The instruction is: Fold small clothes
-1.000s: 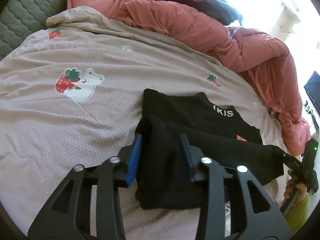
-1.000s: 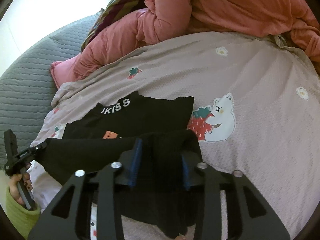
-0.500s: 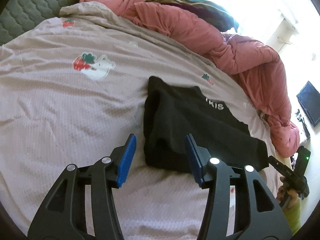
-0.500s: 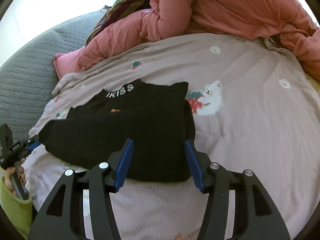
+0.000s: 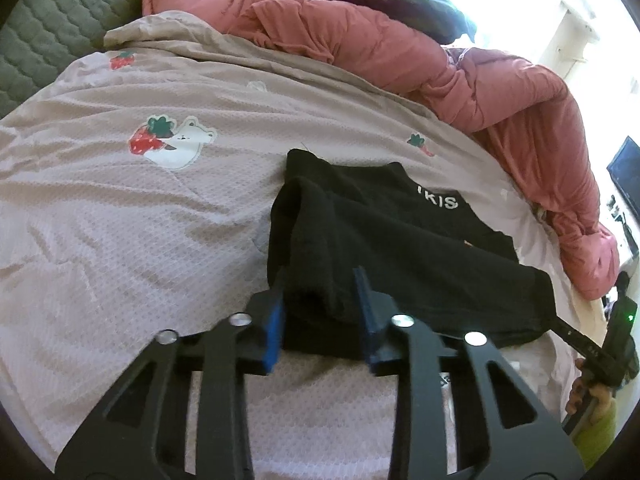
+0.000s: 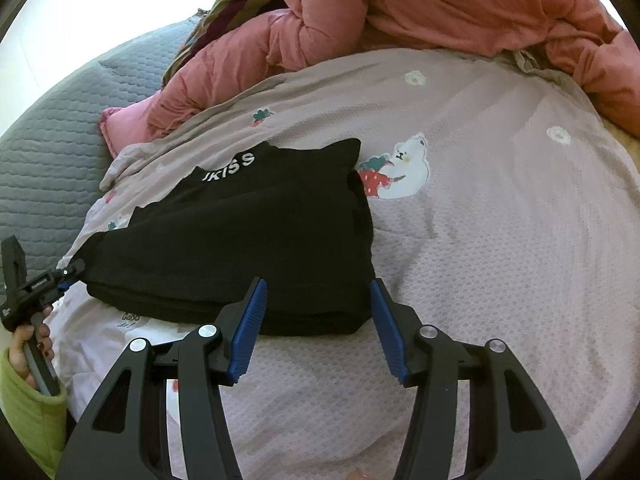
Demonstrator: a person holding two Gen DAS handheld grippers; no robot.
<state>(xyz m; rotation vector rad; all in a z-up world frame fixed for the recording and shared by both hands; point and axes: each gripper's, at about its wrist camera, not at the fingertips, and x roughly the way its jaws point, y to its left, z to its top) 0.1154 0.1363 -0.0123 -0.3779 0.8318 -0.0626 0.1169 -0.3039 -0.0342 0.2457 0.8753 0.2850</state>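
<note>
Left claw: clenched on a bunched fold at the garment's near edge, bottom centre of the left view; cloth fills the gap between the jaws. In the right view it shows at far left, at the garment's corner.

Right claw: released, jaws wide, just short of the garment's other near corner, bottom centre of the right view.

Garment: black, white lettering near its far edge, lying mid-frame on the sheet, in layers.

Step, as judged: taking both near corners for the next fold. Advice: close the right claw over every layer at the corner, match the left claw's height, keep the edge taut between them, carry it over level so the layers do not slide.

White printed cloth: under the garment's near edge, lower left of the right view; could be pinched up too.

Bear-and-strawberry print: just beside the garment, flat, no obstacle.

Pink duvet: heaped along the top, well apart.

Striped cloth: on the duvet, upper left.

Grey quilt: far left.
</note>
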